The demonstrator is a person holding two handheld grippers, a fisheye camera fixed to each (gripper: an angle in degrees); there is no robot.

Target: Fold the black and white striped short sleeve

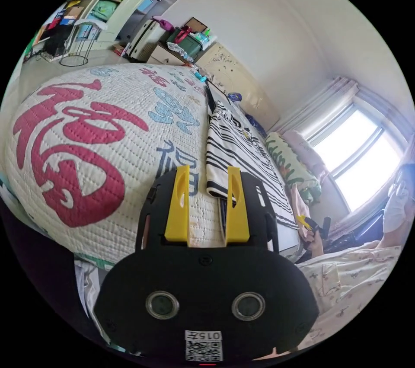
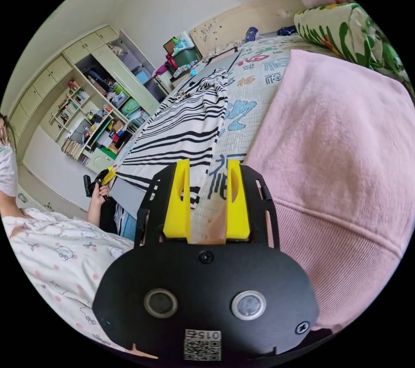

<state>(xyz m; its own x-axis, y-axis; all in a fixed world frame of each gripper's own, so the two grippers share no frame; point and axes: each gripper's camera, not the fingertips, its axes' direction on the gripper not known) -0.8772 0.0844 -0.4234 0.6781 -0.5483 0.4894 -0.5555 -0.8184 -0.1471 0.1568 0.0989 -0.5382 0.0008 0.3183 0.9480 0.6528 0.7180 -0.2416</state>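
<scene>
The black and white striped short sleeve [image 1: 235,147] lies flat along one side of the bed, folded into a long narrow strip. My left gripper [image 1: 208,175] hangs open just above its near corner, and the right-hand jaw overlaps the hem. In the right gripper view the same shirt [image 2: 181,126] stretches away from my right gripper [image 2: 208,167], which is open over the opposite end's corner. Nothing is pinched between either pair of jaws. Each gripper appears small in the other's view: the right gripper [image 1: 308,223] and the left gripper [image 2: 106,175], held by a hand.
A cream quilt [image 1: 86,147] with large red and blue characters covers the bed. A pink garment [image 2: 346,147] lies beside the shirt, with a green-patterned pillow [image 2: 346,22] beyond it. A person's patterned sleeve [image 2: 56,247] is close. Shelves [image 2: 99,117] and a window [image 1: 363,156] line the room.
</scene>
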